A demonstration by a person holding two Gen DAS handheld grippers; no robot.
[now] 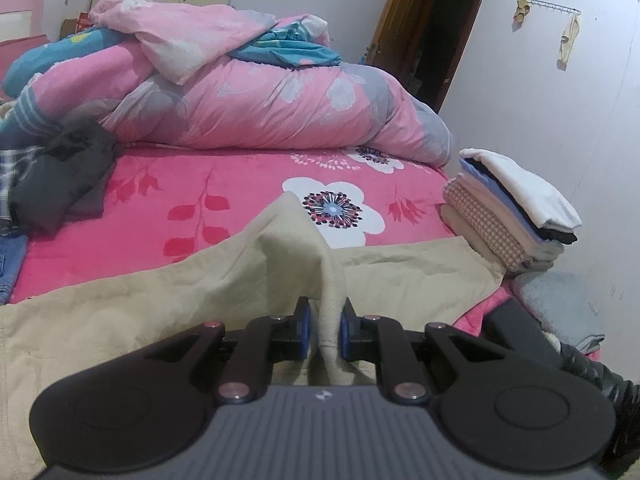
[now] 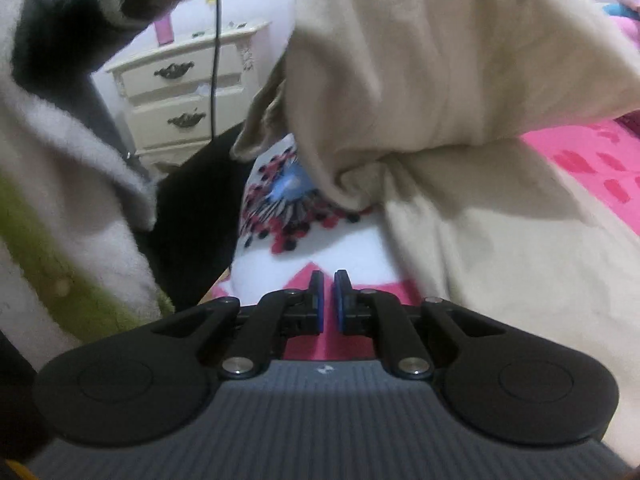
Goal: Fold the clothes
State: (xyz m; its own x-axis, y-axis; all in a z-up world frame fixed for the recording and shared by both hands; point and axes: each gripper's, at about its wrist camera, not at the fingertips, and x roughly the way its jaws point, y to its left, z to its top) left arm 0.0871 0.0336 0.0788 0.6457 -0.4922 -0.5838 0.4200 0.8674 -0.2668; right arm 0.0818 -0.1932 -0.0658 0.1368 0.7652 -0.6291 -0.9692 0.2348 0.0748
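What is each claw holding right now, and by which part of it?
The left claw pinches the beige garment by a raised fold with a ribbed edge. The right claw is nearly closed with nothing between its pads.

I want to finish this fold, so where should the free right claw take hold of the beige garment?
Take the bunched corner of the beige garment, from the bare flowered sheet ahead of the right claw. That puckered edge sticks up off the bed, easier to pinch than the flat cloth. The left claw already pinches another fold.
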